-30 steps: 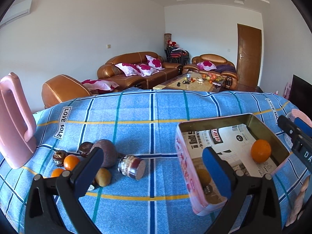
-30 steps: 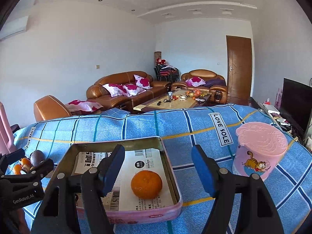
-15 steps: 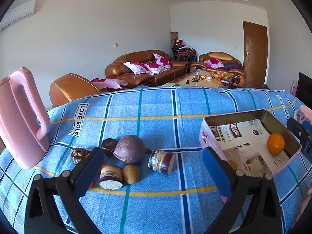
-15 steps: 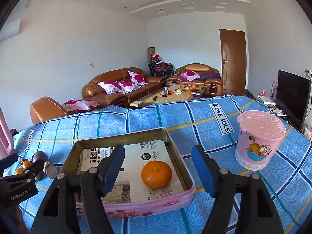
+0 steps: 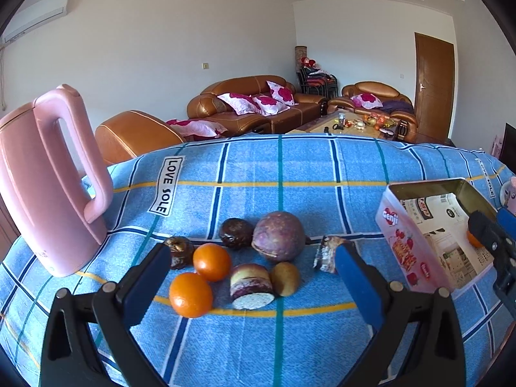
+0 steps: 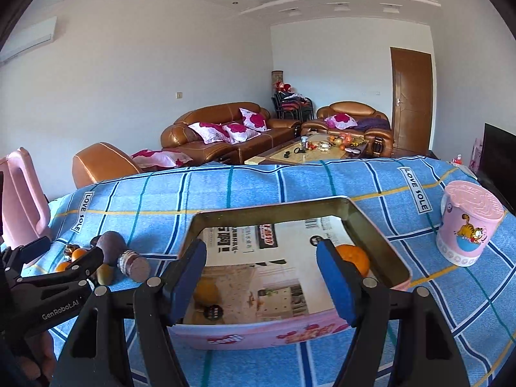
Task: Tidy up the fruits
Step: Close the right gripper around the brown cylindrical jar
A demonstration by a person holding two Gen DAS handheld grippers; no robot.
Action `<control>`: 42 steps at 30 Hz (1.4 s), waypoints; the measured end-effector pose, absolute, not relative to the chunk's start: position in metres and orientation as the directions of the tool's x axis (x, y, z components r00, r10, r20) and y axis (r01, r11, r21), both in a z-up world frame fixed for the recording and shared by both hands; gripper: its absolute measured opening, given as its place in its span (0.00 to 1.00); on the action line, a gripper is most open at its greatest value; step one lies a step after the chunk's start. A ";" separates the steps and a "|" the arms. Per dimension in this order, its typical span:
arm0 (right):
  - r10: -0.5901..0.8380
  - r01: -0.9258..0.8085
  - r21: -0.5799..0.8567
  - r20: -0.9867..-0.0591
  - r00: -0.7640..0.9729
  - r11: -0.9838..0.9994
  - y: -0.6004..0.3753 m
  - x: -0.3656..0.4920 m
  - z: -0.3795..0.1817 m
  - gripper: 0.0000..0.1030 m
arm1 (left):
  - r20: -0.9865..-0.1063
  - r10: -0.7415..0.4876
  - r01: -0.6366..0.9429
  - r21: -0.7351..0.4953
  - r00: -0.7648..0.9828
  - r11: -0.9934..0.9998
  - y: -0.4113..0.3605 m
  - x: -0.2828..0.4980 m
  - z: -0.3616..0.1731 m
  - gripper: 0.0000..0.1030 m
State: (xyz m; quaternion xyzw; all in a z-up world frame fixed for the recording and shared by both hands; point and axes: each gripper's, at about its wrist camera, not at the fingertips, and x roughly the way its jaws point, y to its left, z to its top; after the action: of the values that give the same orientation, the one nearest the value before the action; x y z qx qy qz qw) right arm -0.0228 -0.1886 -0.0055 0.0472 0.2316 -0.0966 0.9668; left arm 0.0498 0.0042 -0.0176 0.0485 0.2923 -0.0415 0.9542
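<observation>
Both grippers gape wide and empty: the left gripper hangs over the loose fruit pile, the right gripper over the pink tin. One orange lies inside; judging by that, most sorting remains.

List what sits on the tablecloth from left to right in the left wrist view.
Pink kettle → front orange → cut purple piece → big purple fruit → wrapped roll → pink tin.
</observation>
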 end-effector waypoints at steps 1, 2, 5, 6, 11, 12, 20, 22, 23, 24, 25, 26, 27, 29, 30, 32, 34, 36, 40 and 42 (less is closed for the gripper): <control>-0.159 0.201 0.044 -0.460 0.874 0.979 -0.183 -0.022 -0.006 0.70 | -0.571 -0.052 0.104 0.058 0.820 0.993 0.010 0.052 -0.018 1.00; -0.151 0.191 0.042 -0.462 0.874 0.981 -0.178 -0.020 -0.006 0.70 | -0.577 -0.054 0.100 0.048 0.815 0.994 0.016 0.052 -0.019 1.00; -0.124 0.159 0.035 -0.472 0.873 0.987 -0.162 -0.017 -0.007 0.70 | -0.585 -0.041 0.083 0.045 0.810 0.995 0.032 0.056 -0.020 1.00; -0.115 0.147 0.031 -0.473 0.873 0.989 -0.159 -0.014 -0.007 0.70 | -0.587 -0.035 0.078 0.049 0.809 0.996 0.036 0.057 -0.021 1.00; -0.069 0.096 0.030 -0.491 0.868 0.995 -0.137 -0.008 -0.009 0.70 | -0.612 -0.024 0.071 0.053 0.791 0.996 0.059 0.064 -0.025 1.00; -0.059 0.085 0.030 -0.499 0.865 0.996 -0.133 -0.006 -0.010 0.70 | -0.619 -0.022 0.069 0.052 0.785 0.996 0.063 0.066 -0.026 1.00; 0.014 -0.044 -0.038 -0.588 0.809 0.998 -0.089 0.022 -0.021 0.70 | -0.660 0.004 0.033 0.044 0.752 0.998 0.097 0.081 -0.026 1.00; 0.006 -0.072 -0.085 -0.601 0.800 0.994 -0.076 0.029 -0.024 0.70 | -0.654 0.016 0.003 0.027 0.756 1.000 0.108 0.083 -0.023 1.00; -0.002 -0.081 -0.109 -0.609 0.793 0.991 -0.071 0.033 -0.026 0.70 | -0.650 0.020 -0.013 0.016 0.759 1.000 0.114 0.084 -0.021 1.00; -0.010 -0.090 -0.129 -0.619 0.785 0.988 -0.066 0.037 -0.028 0.70 | -0.647 0.024 -0.026 0.007 0.762 1.000 0.119 0.085 -0.020 1.00; -0.017 -0.096 -0.145 -0.630 0.777 0.985 -0.063 0.042 -0.030 0.70 | -0.647 0.026 -0.035 0.000 0.762 0.999 0.122 0.086 -0.020 1.00; -0.024 -0.100 -0.158 -0.640 0.768 0.982 -0.061 0.046 -0.032 0.68 | -0.647 0.025 -0.039 -0.006 0.762 0.999 0.125 0.086 -0.019 1.00; -0.035 -0.101 -0.170 -0.650 0.759 0.980 -0.059 0.051 -0.034 0.66 | -0.646 0.022 -0.038 -0.011 0.763 0.999 0.126 0.086 -0.018 1.00; -0.046 -0.104 -0.182 -0.673 0.739 0.978 -0.059 0.059 -0.038 0.65 | -0.645 0.014 -0.032 -0.015 0.764 0.999 0.128 0.086 -0.016 1.00; -0.043 -0.108 -0.177 -0.684 0.728 0.978 -0.060 0.063 -0.040 0.64 | -0.644 0.010 -0.028 -0.017 0.765 0.999 0.129 0.086 -0.015 1.00; -0.037 -0.111 -0.162 -0.705 0.708 0.981 -0.062 0.070 -0.043 0.62 | -0.645 -0.011 -0.013 -0.032 0.764 0.999 0.129 0.085 -0.014 1.00; -0.028 -0.119 -0.151 -0.727 0.686 0.981 -0.062 0.079 -0.047 0.59 | -0.652 -0.047 0.017 -0.053 0.757 0.998 0.129 0.083 -0.014 1.00; -0.012 -0.132 -0.131 -0.754 0.657 0.983 -0.063 0.087 -0.052 0.57 | -0.663 -0.076 0.049 -0.059 0.745 0.997 0.125 0.083 -0.015 0.99; 0.061 -0.133 -0.029 -0.781 0.621 0.991 -0.072 0.094 -0.056 0.51 | -0.696 -0.157 0.138 -0.084 0.701 0.987 0.111 0.084 -0.021 0.93; 0.088 -0.145 -0.004 -0.780 0.620 0.989 -0.074 0.092 -0.055 0.44 | -0.711 -0.196 0.172 -0.107 0.675 0.979 0.105 0.085 -0.025 0.89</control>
State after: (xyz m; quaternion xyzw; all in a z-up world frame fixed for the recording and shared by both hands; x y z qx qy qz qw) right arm 0.0917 -0.0735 -0.0550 -0.0332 0.4312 0.0648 0.8993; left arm 0.0852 0.1051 -0.0249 -0.0153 0.3903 -0.1006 0.9151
